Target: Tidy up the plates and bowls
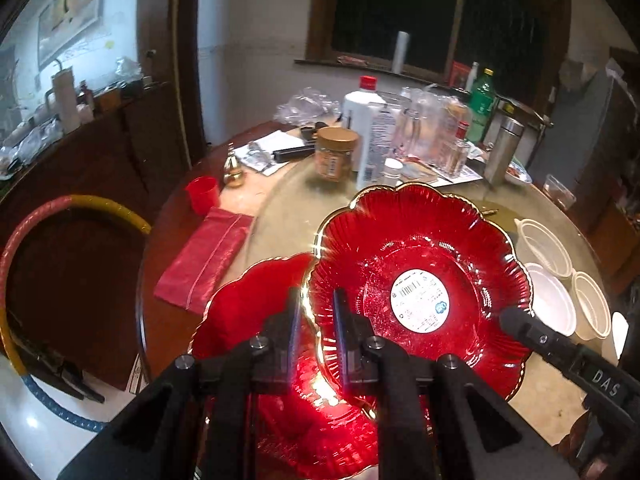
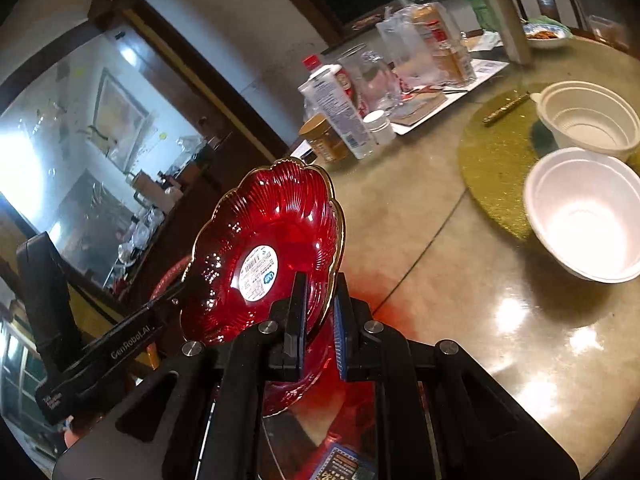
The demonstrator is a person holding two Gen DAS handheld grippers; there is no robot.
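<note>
Left wrist view: round table [image 1: 280, 216], cluttered at the far side. Red scalloped plate [image 1: 420, 280] was lifted above a second red plate [image 1: 260, 320] — left claw [image 1: 316, 320] and right claw [image 2: 322, 312] each clenched on its gold rim. White bowls [image 2: 584, 216] sat nearby.

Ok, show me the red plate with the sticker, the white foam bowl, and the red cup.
Red plate [image 1: 420, 264], left wrist view, on its ribbed inner wall above the sticker.
White foam bowl [image 2: 584, 216], right wrist view, on its inside bottom.
Red cup [image 1: 203, 196], left wrist view, on its side wall.
</note>
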